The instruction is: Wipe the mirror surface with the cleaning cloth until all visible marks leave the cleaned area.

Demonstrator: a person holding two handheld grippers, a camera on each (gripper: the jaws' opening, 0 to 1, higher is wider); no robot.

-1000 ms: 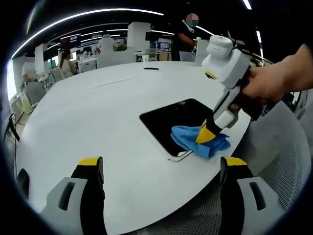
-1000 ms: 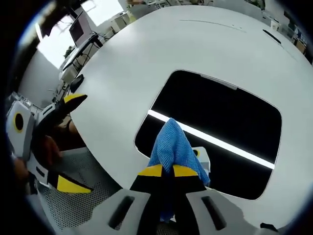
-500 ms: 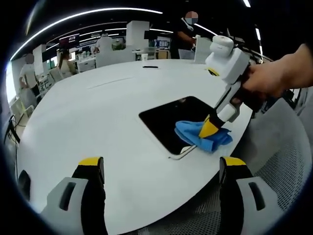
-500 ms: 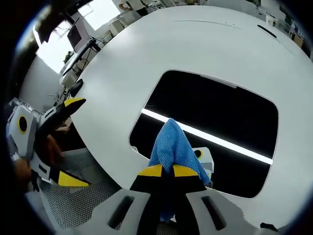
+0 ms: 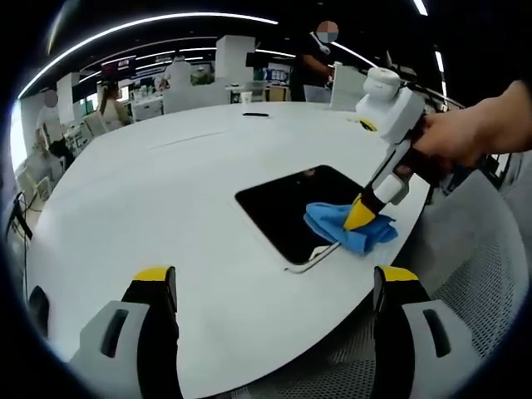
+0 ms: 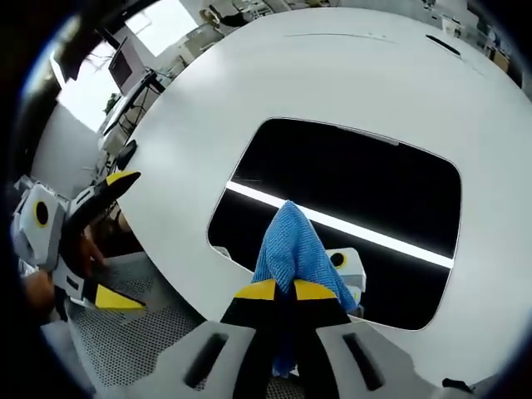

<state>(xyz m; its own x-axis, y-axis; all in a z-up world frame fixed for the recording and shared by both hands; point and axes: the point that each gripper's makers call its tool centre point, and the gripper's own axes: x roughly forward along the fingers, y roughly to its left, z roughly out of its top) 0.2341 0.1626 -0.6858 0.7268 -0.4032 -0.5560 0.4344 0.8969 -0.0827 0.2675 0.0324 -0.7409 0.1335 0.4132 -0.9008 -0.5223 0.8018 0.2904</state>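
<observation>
Left gripper view: one blue cleaning cloth (image 5: 349, 226) pressed onto one dark rectangular mirror (image 5: 291, 208) lying flat near the edge of the round white worktop (image 5: 166, 199).

This view shows the right claw (image 5: 359, 218) from outside, held by a hand (image 5: 465, 137), jaws closed on the cloth at the mirror's near corner; the left claw (image 5: 274, 287) hangs wide open above the worktop, holding nothing. The right gripper view adds the mirror's reflected bright ceiling light strip (image 6: 332, 224), the cloth bunched between the shut jaws, and the left claw beyond the worktop's edge.
</observation>
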